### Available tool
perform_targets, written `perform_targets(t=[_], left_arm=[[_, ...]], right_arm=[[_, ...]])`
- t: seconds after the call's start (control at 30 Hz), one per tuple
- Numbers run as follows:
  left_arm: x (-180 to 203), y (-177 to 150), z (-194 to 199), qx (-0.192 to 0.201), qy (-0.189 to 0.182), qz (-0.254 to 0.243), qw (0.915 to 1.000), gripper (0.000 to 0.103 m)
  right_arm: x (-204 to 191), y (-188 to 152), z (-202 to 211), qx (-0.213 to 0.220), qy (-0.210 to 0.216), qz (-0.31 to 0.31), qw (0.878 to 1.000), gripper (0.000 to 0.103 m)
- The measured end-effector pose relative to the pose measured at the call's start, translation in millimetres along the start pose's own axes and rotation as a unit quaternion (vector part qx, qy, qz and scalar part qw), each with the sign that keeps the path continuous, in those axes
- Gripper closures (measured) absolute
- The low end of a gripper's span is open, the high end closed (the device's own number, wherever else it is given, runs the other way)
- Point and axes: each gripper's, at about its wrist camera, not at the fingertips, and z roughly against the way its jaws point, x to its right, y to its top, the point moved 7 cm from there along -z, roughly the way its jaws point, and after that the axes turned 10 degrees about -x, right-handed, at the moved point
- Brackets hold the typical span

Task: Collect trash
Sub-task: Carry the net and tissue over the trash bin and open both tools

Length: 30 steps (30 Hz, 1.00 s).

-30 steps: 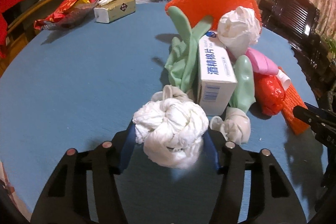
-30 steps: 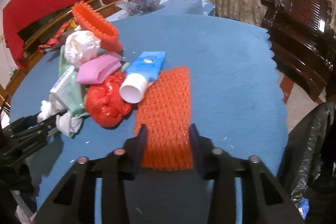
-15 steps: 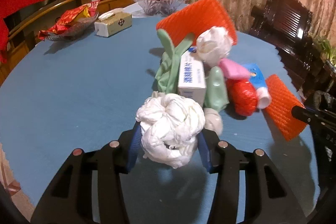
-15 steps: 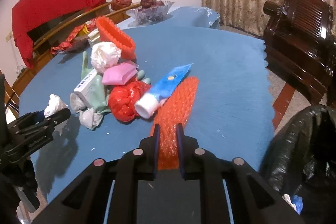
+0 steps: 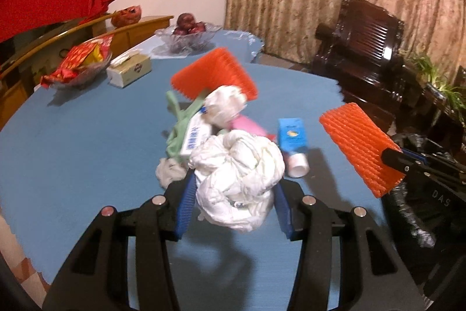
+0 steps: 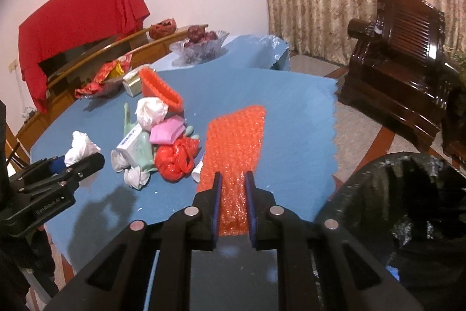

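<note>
Trash: left gripper (image 5: 234,204) pinches a white crumpled wad (image 5: 237,174); right gripper (image 6: 233,203) clamps an orange foam sleeve (image 6: 236,142); both are raised above the blue table (image 6: 291,112), beside the remaining pile.

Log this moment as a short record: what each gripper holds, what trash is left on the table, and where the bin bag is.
left gripper: shut on white plastic wad, lifted
right gripper: shut on orange foam sheet, lifted
left on blue table: red bag, pink pouch, white box, second orange sheet
black bin bag: beside table, right
</note>
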Motion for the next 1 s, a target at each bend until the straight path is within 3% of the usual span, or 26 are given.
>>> perform_targets(t=[0.4,1.0], left_arm=[[67,6,27,0.02,-0.041,-0.041,0.9981,0.057],[192,4,47,0.034,-0.119,-0.107,0.9865,0.056]], right_arm=[[40,-5,67,0.049,-0.02,-0.027,0.998,0.088],[130,-37,136,0.076,-0.1,-0.086,0.988,0.088]])
